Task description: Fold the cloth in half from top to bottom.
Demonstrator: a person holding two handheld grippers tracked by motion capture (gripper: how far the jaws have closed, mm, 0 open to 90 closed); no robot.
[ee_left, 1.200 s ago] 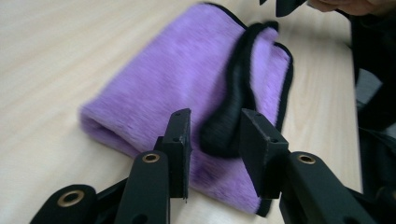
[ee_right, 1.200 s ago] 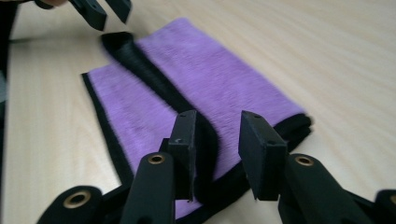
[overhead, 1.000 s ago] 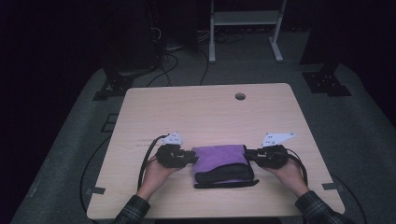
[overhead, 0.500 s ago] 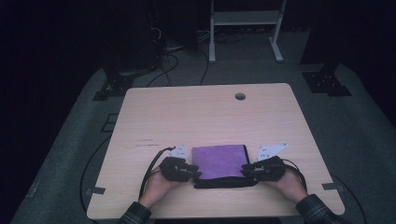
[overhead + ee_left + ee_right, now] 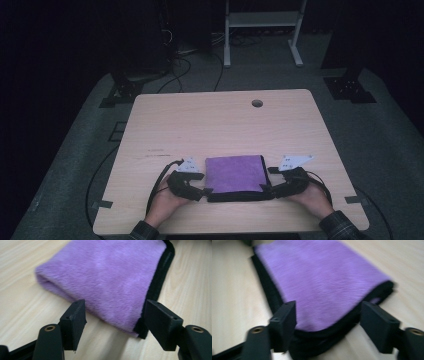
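Observation:
A folded purple cloth (image 5: 235, 174) with black edging lies flat near the table's front edge. My left gripper (image 5: 204, 191) sits at its front left corner, jaws open; in the left gripper view the cloth's corner (image 5: 110, 285) lies between and just beyond the spread jaws of the left gripper (image 5: 115, 322). At the front right corner is my right gripper (image 5: 267, 190), also open. The right gripper view shows the purple cloth (image 5: 324, 282) with its black hem reaching in between the jaws of the right gripper (image 5: 328, 325); nothing is pinched.
The wooden table (image 5: 200, 130) has a round cable hole (image 5: 257, 103) near its far edge. Beyond the table stand a white frame (image 5: 260, 30), dark stands and cables on the grey floor (image 5: 75, 160). A hand (image 5: 162, 205) holds each gripper at the front edge.
Both grippers have moved from the cloth's sides toward the front edge, to its front corners. The cloth, rumpled a second ago, now lies flat as a neat rectangle. Both jaws stand open.

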